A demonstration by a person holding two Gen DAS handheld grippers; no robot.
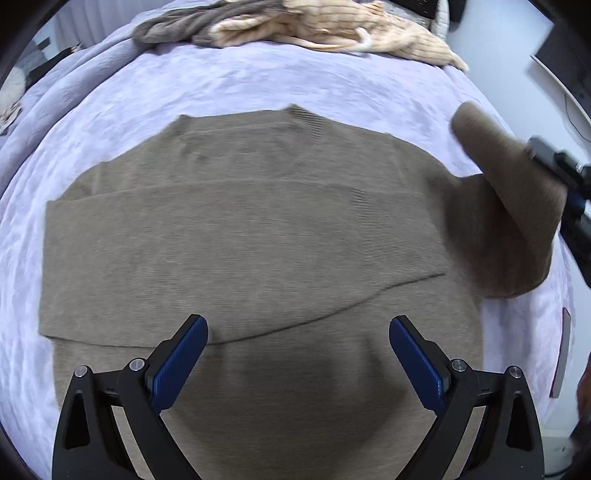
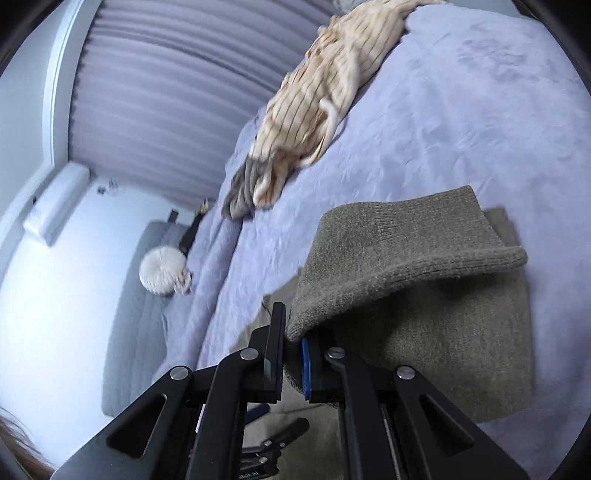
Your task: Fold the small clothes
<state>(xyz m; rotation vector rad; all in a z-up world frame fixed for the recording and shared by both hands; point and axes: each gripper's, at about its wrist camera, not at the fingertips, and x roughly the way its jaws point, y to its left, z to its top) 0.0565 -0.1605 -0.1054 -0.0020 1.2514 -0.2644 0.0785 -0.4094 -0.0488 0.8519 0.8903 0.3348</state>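
Note:
A taupe knit sweater [image 1: 240,240] lies flat on the lilac bedspread [image 1: 221,85], its left sleeve folded across the chest. My left gripper [image 1: 298,343] is open and empty just above the sweater's lower part. My right gripper [image 2: 293,347] is shut on the sweater's right sleeve [image 2: 399,251] and holds it lifted off the bed; the sleeve drapes over the jaws. In the left wrist view the raised sleeve [image 1: 509,192] and the right gripper [image 1: 554,162] show at the right edge.
A heap of cream striped and grey clothes [image 1: 295,26] lies at the far side of the bed, also in the right wrist view [image 2: 314,99]. A white round cushion [image 2: 162,271] sits on the floor beside the bed. A wall with curtains [image 2: 166,92] stands beyond.

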